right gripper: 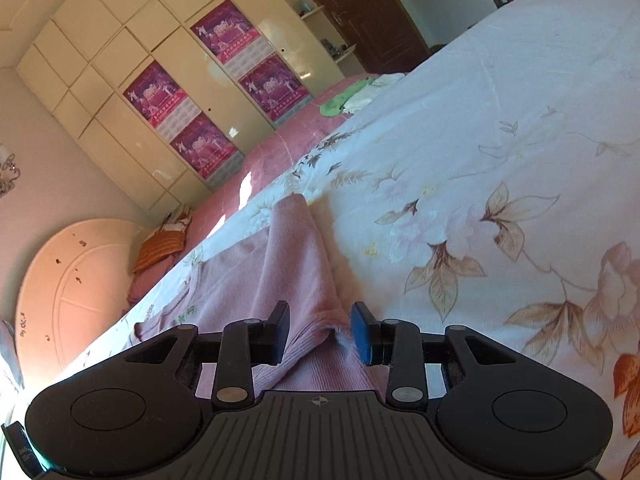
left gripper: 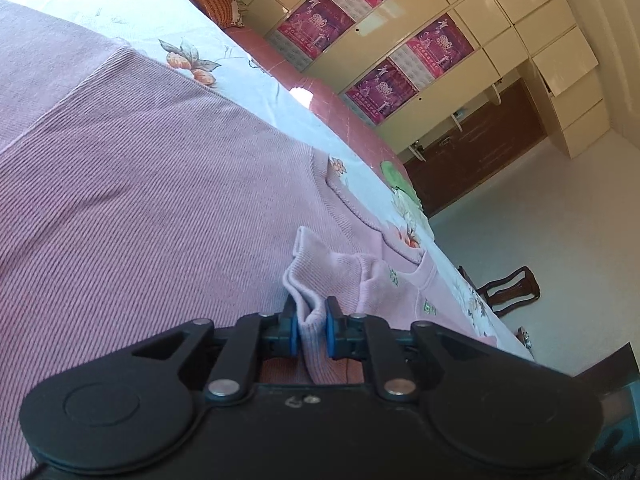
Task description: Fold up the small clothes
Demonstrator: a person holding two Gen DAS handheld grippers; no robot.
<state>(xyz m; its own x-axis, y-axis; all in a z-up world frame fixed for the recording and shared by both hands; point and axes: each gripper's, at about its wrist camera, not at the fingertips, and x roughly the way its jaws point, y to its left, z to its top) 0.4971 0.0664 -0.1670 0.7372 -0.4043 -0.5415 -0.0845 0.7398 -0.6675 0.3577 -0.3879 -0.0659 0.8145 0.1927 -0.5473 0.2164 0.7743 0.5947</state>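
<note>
A pink ribbed sweater (left gripper: 160,200) lies spread over the flowered bedsheet (left gripper: 132,4). My left gripper (left gripper: 312,328) is shut on a bunched cuff (left gripper: 320,276) of that sweater, which is squeezed between the blue pads (left gripper: 294,332) and stands up in a small fold. In the right wrist view a long ridge of the same pink sweater (right gripper: 296,256) runs from the sheet (right gripper: 500,140) back under my right gripper (right gripper: 320,332). Its jaws stand apart with the fabric lying between them. A strip of sheet shows beside the right blue pad (right gripper: 364,340).
A cream wardrobe (right gripper: 120,92) with purple posters (left gripper: 440,48) faces the bed. A pink quilt (right gripper: 280,148), an orange pillow (right gripper: 160,248) and green cloth (right gripper: 344,98) lie at the far edge. A dark chair (left gripper: 508,288) stands on the floor beside a brown door (left gripper: 480,144).
</note>
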